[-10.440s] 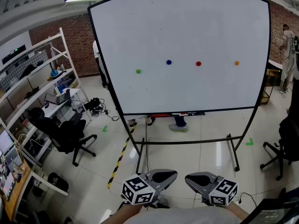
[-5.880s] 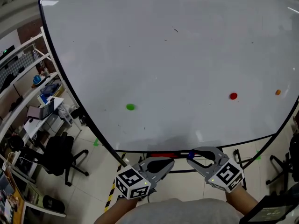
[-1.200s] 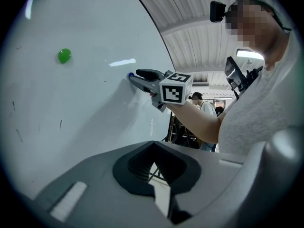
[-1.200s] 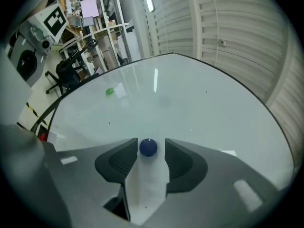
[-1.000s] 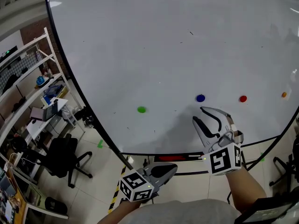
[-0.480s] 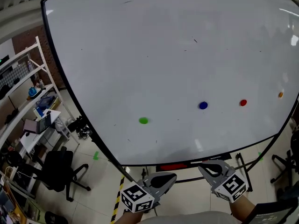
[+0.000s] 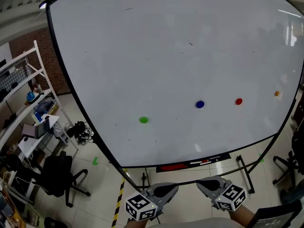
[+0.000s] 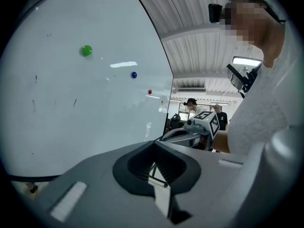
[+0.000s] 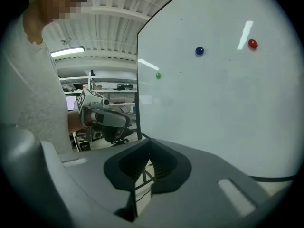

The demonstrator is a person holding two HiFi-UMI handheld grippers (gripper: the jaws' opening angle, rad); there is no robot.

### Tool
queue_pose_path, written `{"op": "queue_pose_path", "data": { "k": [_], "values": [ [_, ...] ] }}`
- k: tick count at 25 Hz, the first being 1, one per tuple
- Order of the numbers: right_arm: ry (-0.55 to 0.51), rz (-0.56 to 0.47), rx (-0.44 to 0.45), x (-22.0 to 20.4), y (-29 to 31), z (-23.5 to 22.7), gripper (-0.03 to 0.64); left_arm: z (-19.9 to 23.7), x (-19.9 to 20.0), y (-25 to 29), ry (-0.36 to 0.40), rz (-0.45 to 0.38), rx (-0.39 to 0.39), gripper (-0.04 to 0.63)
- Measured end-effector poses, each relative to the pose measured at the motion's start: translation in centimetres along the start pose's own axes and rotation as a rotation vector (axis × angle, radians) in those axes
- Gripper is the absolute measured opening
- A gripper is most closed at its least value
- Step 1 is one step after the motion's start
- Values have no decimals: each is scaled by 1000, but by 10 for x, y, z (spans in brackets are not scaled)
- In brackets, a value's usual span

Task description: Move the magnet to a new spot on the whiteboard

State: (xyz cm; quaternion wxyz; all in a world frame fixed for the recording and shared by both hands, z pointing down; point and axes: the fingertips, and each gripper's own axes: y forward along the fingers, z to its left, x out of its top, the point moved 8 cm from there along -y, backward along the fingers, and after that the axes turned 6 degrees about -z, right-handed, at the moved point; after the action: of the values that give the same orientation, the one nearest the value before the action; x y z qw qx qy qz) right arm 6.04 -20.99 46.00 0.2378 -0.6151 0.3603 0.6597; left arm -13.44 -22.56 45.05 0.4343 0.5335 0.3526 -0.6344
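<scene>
The whiteboard (image 7: 156, 42) fills the head view. On it, in a rough row, sit a green magnet (image 7: 143, 119), a blue magnet (image 7: 200, 104), a red magnet (image 7: 239, 101) and an orange magnet (image 7: 277, 93). Both grippers hang low at the bottom edge, well below the board and away from every magnet. My left gripper (image 7: 170, 188) is shut and empty, and so is my right gripper (image 7: 203, 183). In the right gripper view the blue magnet (image 9: 199, 51) and red magnet (image 9: 252, 44) show high on the board. The left gripper view shows the green magnet (image 8: 86, 50) and blue magnet (image 8: 134, 74).
The board's black stand (image 7: 244, 172) reaches the tiled floor below its tray (image 7: 190, 164). White shelving (image 7: 28, 99) and an office chair (image 7: 54, 175) stand at the left. Yellow-black tape (image 7: 118, 201) marks the floor. Another chair (image 7: 292, 160) is at the right. People stand far off (image 8: 192, 106).
A second ago my right gripper was raised, open, just below the blue magnet. It has dropped to the bottom of the head view and shut empty. The blue magnet stays on the board.
</scene>
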Motion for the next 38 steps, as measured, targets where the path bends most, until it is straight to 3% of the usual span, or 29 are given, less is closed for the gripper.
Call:
{"op": "queue_pose_path", "data": {
  "k": [5,13,19,26,38],
  "values": [
    [19,-21,48,-14,-42,38,5,-57,-20,-9,6,39,24,-20],
    [44,-52,130,-44,-154,130,5,-218,-49,-24,13,55,26,-20],
    [96,-72,166,-55,-218,191,3,-305,-69,-56,-24,90,68,-20],
    [44,-112,145,-36,-253,241,3,-348,-50,-77,33,69,56,-20],
    [19,-119,100,-22,-246,302,3,-365,-38,-127,66,66,-4,-20]
  ]
}}
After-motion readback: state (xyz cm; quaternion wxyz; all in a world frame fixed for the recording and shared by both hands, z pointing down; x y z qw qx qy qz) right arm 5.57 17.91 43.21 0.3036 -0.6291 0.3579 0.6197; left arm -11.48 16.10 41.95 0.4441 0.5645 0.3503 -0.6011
